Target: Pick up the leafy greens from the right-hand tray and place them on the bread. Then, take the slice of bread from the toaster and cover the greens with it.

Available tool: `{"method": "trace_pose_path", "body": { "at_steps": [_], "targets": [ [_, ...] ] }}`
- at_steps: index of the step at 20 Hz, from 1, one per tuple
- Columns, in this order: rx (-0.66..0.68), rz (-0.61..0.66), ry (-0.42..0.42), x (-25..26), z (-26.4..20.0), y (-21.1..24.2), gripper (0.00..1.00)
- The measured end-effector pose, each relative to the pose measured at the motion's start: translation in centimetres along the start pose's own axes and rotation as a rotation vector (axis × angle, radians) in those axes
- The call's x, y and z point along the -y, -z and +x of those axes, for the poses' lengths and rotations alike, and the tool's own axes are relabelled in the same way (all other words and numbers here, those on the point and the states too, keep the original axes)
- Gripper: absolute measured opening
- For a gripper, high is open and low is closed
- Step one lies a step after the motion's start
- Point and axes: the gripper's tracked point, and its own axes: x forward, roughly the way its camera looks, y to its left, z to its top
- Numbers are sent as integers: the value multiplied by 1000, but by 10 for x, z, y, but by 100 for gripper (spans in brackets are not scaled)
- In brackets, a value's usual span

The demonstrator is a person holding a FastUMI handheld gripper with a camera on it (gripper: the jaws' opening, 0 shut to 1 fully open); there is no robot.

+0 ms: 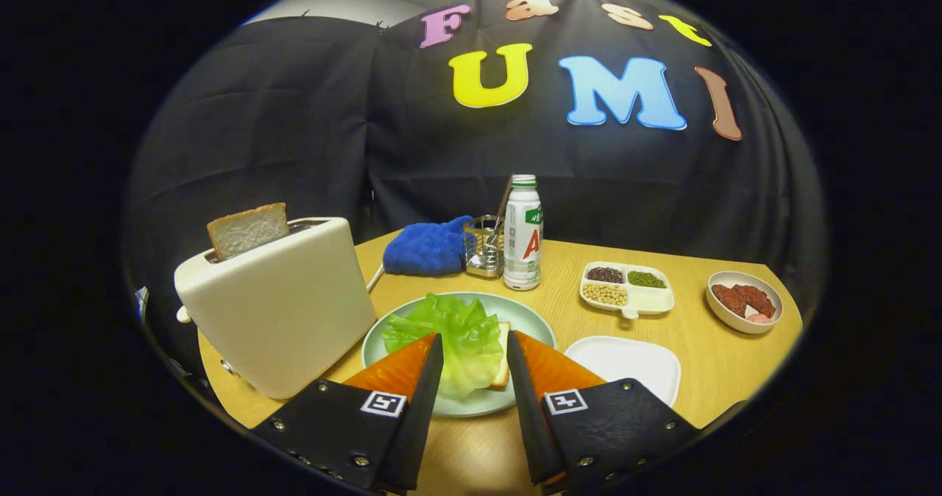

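Above the toaster (283,308): open air – bread slice (248,229) stands clear
Right of the plate (456,400): bare bench (706,356) – white tray (625,363) lies low
Behind the plate: bottle (523,232), holder (484,246) block

Gripper (475,341) open, nothing held.
Two fingers (412,367) point forward and a bit downward, spread apart with a clear gap between them; tips not touching anything. Each finger carries a square marker tag near its base, mounts bolted on both sides.
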Motion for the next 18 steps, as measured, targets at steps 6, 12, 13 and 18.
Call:
{"method": "trace_pose_path", "body": {
  "at_steps": [6,12,13,18],
  "targets": [
    [139,6,43,-28,-46,-30,54],
    [223,-28,36,-79,-71,-49,54],
    [230,-32,37,-85,-73,-49,56],
    [224,-29,-33,-135,-72,-54,56]
  ]
}}
